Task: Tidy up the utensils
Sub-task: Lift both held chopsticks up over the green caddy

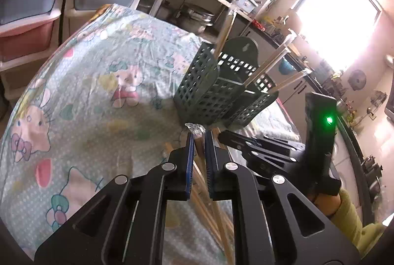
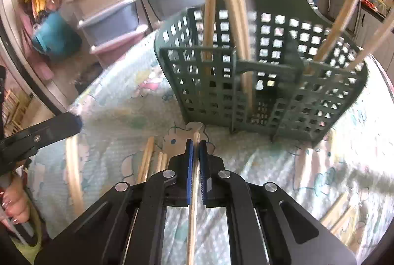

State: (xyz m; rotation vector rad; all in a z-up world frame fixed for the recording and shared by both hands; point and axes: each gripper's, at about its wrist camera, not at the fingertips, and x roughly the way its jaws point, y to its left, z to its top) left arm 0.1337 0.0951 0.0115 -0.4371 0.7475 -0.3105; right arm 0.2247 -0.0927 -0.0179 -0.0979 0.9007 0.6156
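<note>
The right gripper (image 2: 196, 142) has its jaws pinching a single wooden chopstick (image 2: 193, 191) lengthwise, the slim pale stick running down the gap between the blue ribbed pads (image 2: 189, 166) so it cannot roll; its tip pokes out at twelve o'clock toward the green holder (image 2: 246, 92), likely readied for dropping in. The left gripper (image 1: 197, 135) has its jaws nearly pressed together on something thin capped by a crinkled clear wrapper tip (image 1: 195, 129); it looks like a wrapped chopstick, though the shaft between the pads is hard to make out. The holder is a rigid plastic lattice of square holes with a divider and a tall rounded back plate, standing upright on the worktop, which is covered by a wrinkled glossy cloth (image 1: 98, 83) printed with cartoon cats. Several chopsticks (image 2: 337, 26) already lean inside at one and two o'clock, resting against the rim because they stand taller than the walls. More loose chopsticks (image 2: 147, 159) lie flat on the cloth at nine o'clock of the right jaws, waiting to be sorted.
</note>
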